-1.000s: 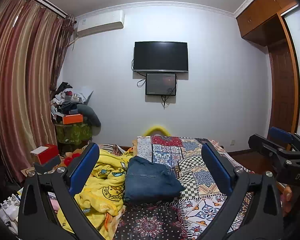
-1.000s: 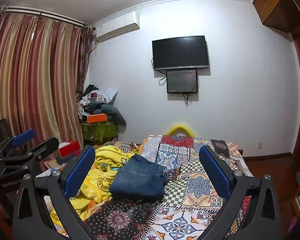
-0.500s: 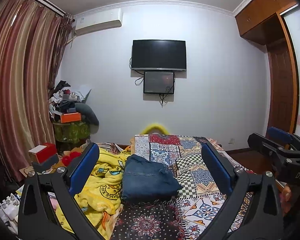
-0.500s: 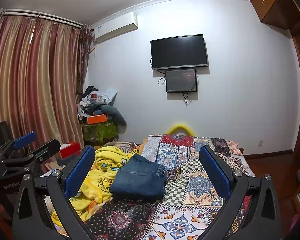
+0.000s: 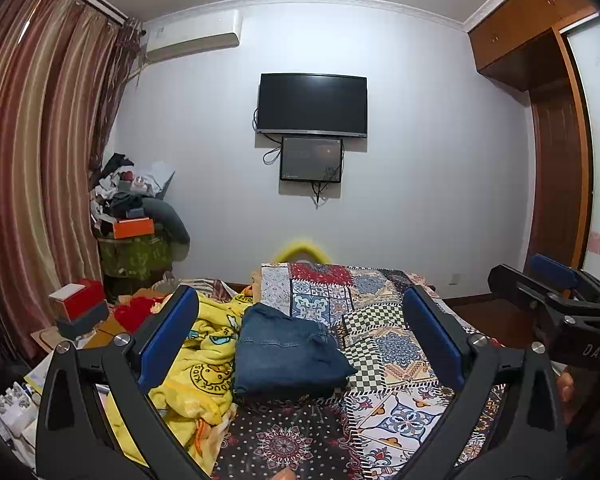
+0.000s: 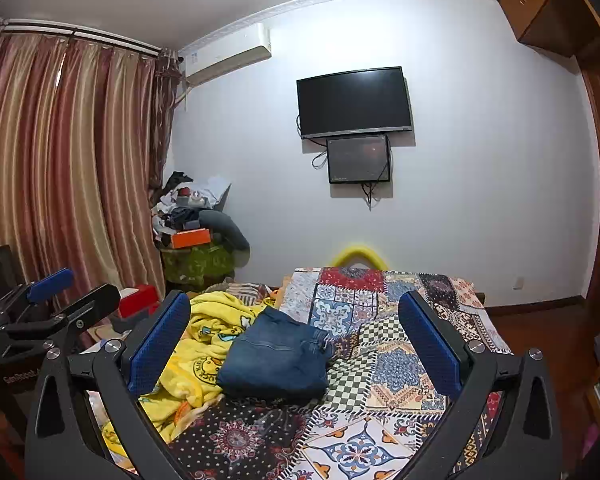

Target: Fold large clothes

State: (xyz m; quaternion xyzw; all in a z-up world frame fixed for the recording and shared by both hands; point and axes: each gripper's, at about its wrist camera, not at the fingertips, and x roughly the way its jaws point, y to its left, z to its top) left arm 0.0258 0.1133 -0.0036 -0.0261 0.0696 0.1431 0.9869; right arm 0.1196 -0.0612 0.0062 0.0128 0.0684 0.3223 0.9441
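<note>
Jeans are seen folded on the quilt, touching the yellow blanket to their left. Left gripper and right gripper are held above, fingers spread, nothing pinched. Risk: blanket snagged along with denim, fold undone.

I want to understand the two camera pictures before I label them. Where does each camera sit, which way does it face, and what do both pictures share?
Left wrist: on the left gripper, facing along the bed to the TV wall; its open blue fingers frame the folded jeans; the right gripper shows at right.
Right wrist: on the right gripper, facing the same way; the left gripper shows at left.
Shared: jeans, yellow blanket, bed, TV.
</note>
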